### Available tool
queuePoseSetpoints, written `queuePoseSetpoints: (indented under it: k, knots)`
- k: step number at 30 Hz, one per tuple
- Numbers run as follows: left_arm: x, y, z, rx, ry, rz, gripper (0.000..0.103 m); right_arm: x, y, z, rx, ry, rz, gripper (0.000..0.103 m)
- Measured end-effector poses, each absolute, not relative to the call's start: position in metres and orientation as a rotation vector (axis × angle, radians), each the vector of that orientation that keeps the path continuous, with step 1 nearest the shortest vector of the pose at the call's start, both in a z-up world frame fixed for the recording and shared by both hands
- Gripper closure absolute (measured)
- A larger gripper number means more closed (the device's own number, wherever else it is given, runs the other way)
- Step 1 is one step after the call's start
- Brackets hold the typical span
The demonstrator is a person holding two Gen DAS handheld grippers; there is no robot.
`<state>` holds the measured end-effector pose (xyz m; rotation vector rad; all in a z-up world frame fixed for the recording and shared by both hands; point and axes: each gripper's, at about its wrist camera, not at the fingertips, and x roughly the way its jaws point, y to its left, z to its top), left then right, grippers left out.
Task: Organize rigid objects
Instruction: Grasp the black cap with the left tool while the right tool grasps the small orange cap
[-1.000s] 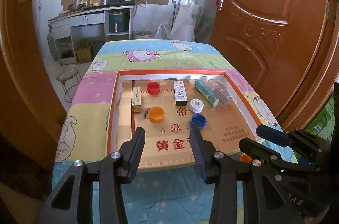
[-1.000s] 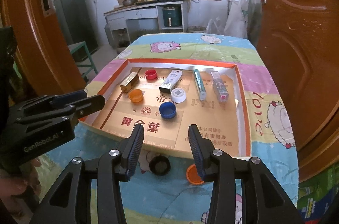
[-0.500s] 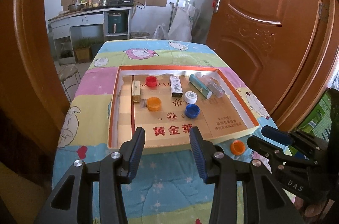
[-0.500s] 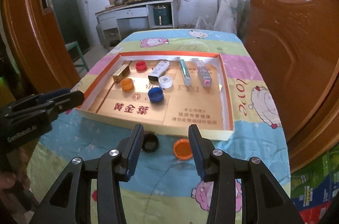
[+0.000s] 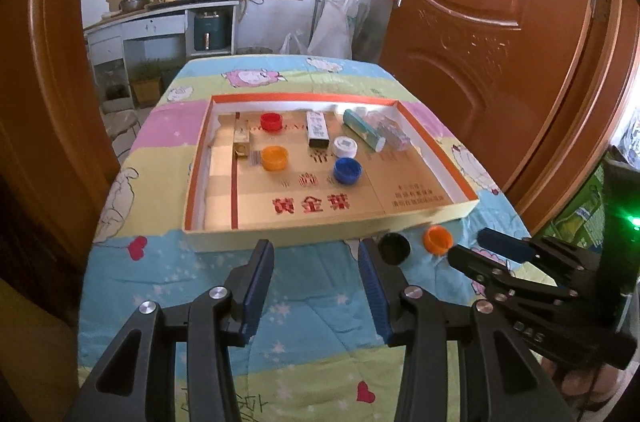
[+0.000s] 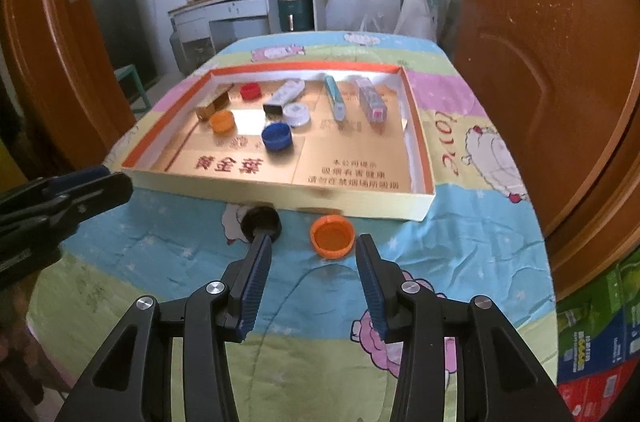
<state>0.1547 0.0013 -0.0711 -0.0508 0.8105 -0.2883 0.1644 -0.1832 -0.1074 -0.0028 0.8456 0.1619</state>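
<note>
A shallow cardboard box lid with an orange rim (image 5: 196,178) (image 6: 416,126) lies on the table. Inside are a red cap (image 5: 271,121), an orange cap (image 5: 274,158), a blue cap (image 5: 347,170) (image 6: 276,136), a white cap (image 5: 345,146), a gold box (image 5: 241,141), a white-and-black box (image 5: 317,129), a teal tube (image 5: 363,130) and a clear case (image 5: 392,133). A black cap (image 6: 261,222) (image 5: 394,248) and an orange cap (image 6: 332,236) (image 5: 438,240) lie on the cloth in front of the lid. My left gripper (image 5: 316,264) is open and empty. My right gripper (image 6: 313,262) is open and empty, just short of the orange cap.
The table carries a colourful cartoon cloth (image 6: 472,150). A brown door (image 5: 500,22) stands at the right. A kitchen counter (image 5: 160,18) is at the back. My right gripper also shows at the right of the left wrist view (image 5: 492,254).
Both grippers have pulled back from the box lid toward the near table edge. The black and orange caps on the cloth have come into full view. Both stay open.
</note>
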Motion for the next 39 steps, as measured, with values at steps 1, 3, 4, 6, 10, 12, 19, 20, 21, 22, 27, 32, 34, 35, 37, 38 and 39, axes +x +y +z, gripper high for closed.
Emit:
queuePoseSetpoints:
  k: [1,3,4,6,10,12,19,20,21,22,27,32,34,35,37,38,39]
  knots:
    - [0.155,0.0,-0.073,-0.048,0.815,-0.291,0.059,0.167,-0.184,-0.111,-0.003,0.85,0.159,0.058]
    - [0.155,-0.003,-0.075,-0.044,0.821,-0.294,0.059,0.172,-0.184,-0.117,-0.005,0.859,0.153,0.058]
    - [0.156,-0.003,-0.077,-0.043,0.825,-0.296,0.059,0.175,-0.184,-0.12,-0.007,0.865,0.149,0.058]
    - [0.157,-0.006,-0.08,-0.041,0.835,-0.301,0.059,0.182,-0.185,-0.127,-0.01,0.879,0.144,0.058]
    - [0.161,-0.012,-0.086,-0.031,0.853,-0.316,0.059,0.194,-0.184,-0.138,-0.017,0.905,0.143,0.058]
    - [0.163,-0.018,-0.089,-0.024,0.864,-0.326,0.059,0.2,-0.183,-0.142,-0.021,0.916,0.143,0.069]
    - [0.174,-0.048,-0.104,0.003,0.905,-0.392,0.059,0.198,-0.194,-0.137,0.004,0.897,0.16,0.073]
    - [0.176,-0.052,-0.106,0.007,0.91,-0.401,0.059,0.195,-0.198,-0.134,0.009,0.886,0.155,0.073]
    - [0.177,-0.058,-0.109,0.013,0.915,-0.412,0.059,0.192,-0.201,-0.132,0.007,0.88,0.148,0.073]
    - [0.179,-0.065,-0.112,0.02,0.921,-0.423,0.059,0.189,-0.204,-0.13,0.005,0.873,0.141,0.073]
    - [0.186,-0.087,-0.126,0.054,0.939,-0.427,0.059,0.179,-0.221,-0.122,0.034,0.851,0.134,0.073]
    - [0.194,-0.095,-0.132,0.068,0.932,-0.387,0.059,0.176,-0.233,-0.124,0.065,0.852,0.138,0.073]
    - [0.197,-0.097,-0.134,0.073,0.927,-0.375,0.059,0.176,-0.236,-0.126,0.074,0.852,0.14,0.073]
    - [0.197,-0.098,-0.134,0.074,0.921,-0.366,0.06,0.176,-0.237,-0.127,0.077,0.853,0.14,0.073]
    - [0.197,-0.096,-0.133,0.082,0.913,-0.334,0.072,0.175,-0.239,-0.127,0.085,0.852,0.139,0.073]
    - [0.197,-0.096,-0.133,0.091,0.91,-0.329,0.073,0.175,-0.24,-0.128,0.091,0.851,0.139,0.073]
    - [0.197,-0.095,-0.133,0.088,0.911,-0.335,0.073,0.175,-0.242,-0.127,0.097,0.85,0.139,0.073]
